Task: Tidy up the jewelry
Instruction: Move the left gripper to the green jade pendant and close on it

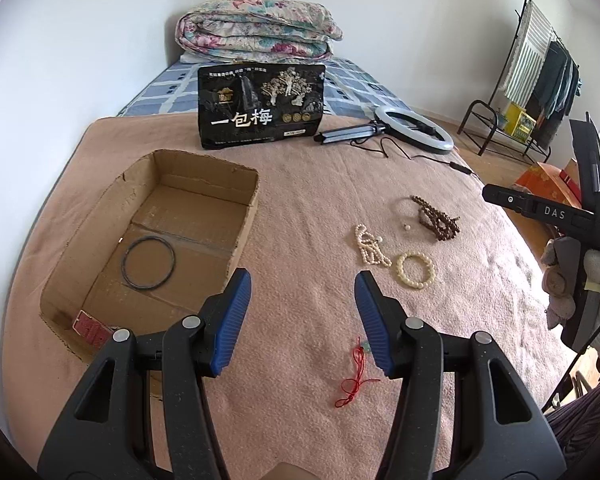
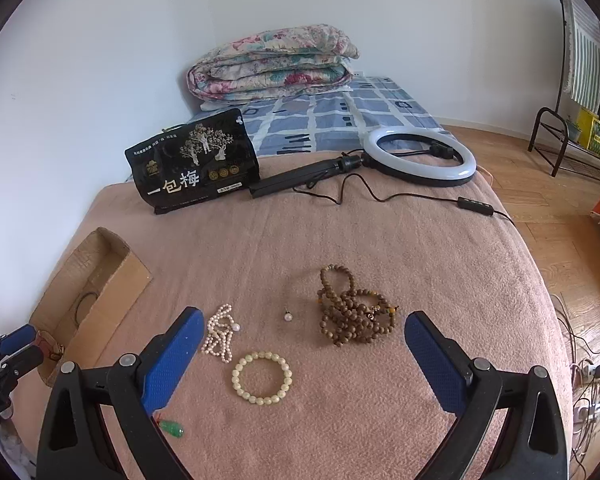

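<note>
A cardboard box (image 1: 244, 216) lies on the pink blanket at left and holds a black ring (image 1: 148, 257) and a red strap (image 1: 91, 327). My left gripper (image 1: 302, 284) is open and empty above the blanket, right of the box. A red cord with a green pendant (image 1: 354, 376) lies just below its right finger. A pearl necklace (image 2: 220, 332), a cream bead bracelet (image 2: 261, 378), a single pearl (image 2: 288, 316) and brown wooden beads (image 2: 354, 314) lie ahead of my right gripper (image 2: 304, 332), which is open and empty. The green pendant (image 2: 172, 428) shows by its left finger.
A black snack bag (image 1: 260, 106) stands behind the box. A ring light (image 2: 420, 156) with tripod and cable lies at the back right. A folded floral quilt (image 2: 272, 64) sits on the far bed end. A clothes rack (image 1: 540, 80) stands on the floor at right.
</note>
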`<move>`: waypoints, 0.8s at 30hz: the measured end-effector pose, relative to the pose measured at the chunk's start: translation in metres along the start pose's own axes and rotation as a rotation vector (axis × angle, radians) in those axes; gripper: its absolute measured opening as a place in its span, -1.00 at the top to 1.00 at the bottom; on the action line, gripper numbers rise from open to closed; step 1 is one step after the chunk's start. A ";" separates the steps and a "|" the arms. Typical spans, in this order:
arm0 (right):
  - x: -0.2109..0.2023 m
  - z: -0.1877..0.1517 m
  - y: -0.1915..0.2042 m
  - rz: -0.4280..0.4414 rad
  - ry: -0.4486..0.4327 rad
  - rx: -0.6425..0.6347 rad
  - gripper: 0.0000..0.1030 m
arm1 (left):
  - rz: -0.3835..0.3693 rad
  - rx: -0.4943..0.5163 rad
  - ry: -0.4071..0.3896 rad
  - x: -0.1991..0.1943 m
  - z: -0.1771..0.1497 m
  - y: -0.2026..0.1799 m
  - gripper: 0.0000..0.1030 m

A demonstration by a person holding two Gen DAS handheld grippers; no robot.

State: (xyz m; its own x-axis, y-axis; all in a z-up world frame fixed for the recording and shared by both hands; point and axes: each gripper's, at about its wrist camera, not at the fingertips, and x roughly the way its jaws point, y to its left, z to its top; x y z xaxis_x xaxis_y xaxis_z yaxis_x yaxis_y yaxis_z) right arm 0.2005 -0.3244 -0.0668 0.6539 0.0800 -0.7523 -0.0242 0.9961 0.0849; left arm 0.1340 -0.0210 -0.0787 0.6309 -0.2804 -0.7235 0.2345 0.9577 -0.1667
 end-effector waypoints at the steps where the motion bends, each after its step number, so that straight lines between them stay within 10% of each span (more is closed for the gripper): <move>1: 0.001 -0.002 0.000 0.000 0.003 -0.006 -0.97 | -0.007 0.007 0.004 0.002 -0.002 -0.003 -0.07; 24: 0.069 -0.044 0.011 0.019 0.187 -0.109 -0.73 | -0.128 0.168 0.204 0.060 -0.058 -0.063 -0.07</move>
State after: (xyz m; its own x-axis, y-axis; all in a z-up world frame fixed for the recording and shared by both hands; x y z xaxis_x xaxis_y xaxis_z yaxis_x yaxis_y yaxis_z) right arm 0.2123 -0.3063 -0.1469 0.5015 0.0945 -0.8600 -0.1232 0.9917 0.0371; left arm 0.1143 -0.0943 -0.1506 0.4310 -0.3630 -0.8261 0.4326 0.8866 -0.1639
